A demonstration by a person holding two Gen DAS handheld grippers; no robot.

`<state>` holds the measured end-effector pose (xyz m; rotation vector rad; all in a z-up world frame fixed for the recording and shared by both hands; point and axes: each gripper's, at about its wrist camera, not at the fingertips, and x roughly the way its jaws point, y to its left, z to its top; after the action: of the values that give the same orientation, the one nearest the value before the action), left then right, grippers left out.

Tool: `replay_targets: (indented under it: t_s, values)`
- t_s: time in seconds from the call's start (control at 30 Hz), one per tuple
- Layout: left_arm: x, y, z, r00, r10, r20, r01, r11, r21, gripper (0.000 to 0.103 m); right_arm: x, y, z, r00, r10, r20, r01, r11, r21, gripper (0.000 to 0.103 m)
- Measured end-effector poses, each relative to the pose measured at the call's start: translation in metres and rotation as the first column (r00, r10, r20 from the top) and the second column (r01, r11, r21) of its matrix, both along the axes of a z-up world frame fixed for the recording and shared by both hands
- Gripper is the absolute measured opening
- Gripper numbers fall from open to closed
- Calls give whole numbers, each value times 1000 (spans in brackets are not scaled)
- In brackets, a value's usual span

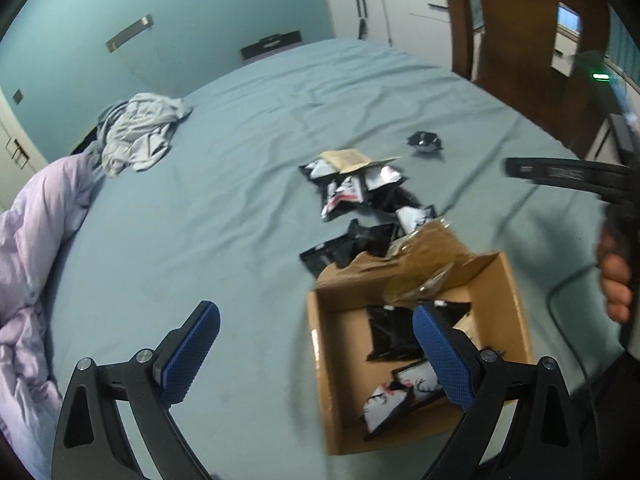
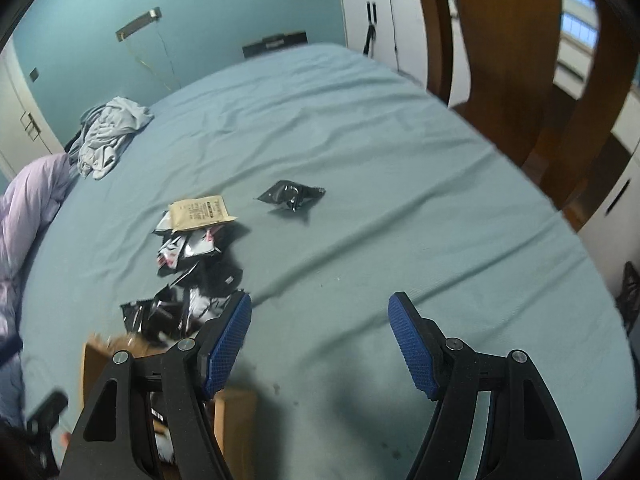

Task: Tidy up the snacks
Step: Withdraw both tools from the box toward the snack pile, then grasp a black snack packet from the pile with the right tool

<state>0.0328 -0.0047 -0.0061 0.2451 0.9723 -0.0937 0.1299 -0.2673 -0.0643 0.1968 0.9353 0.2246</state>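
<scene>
An open cardboard box [image 1: 340, 392] sits on the blue-green bed sheet, with black and white snack packets [image 1: 390, 338] inside. A pile of black and white snack packets [image 1: 352, 192] lies beyond it, topped by a tan packet [image 1: 348, 159]. One black packet [image 1: 425, 142] lies apart, farther right; it also shows in the right wrist view [image 2: 291, 196]. My left gripper [image 1: 316, 316] is open and empty above the box's left edge. My right gripper [image 2: 320, 308] is open and empty over bare sheet, right of the pile [image 2: 188, 256] and the box [image 2: 234, 420].
A crumpled grey garment [image 1: 138, 132] and a lilac duvet [image 1: 32, 240] lie at the left of the bed. A wooden bed frame [image 1: 516, 40] and white cabinets [image 1: 384, 12] stand behind. A black cable [image 1: 560, 292] runs along the right.
</scene>
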Motion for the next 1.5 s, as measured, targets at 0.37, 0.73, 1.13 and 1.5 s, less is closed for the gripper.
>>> replay_targets:
  t_s: [0.37,0.73,1.13,1.5]
  values:
    - [11,4,-6,997,-26,-71,21,997,-68,99,79,21,-11,997,8,72,-6,1000,-19,70]
    - [31,13,-14,990,9,-141,-29,990,-136,99,155,45,-60,999,32,-23,-32,999,30,70]
    - [55,34,-12,992,48,-121,-71,978,-194,99,165,46,-68,999,-12,-32,12,1000,8,36]
    - [118,62,-58,947,71,-312,-156,954,-255,87,47,8,6,999,-11,53,5,995,103,35]
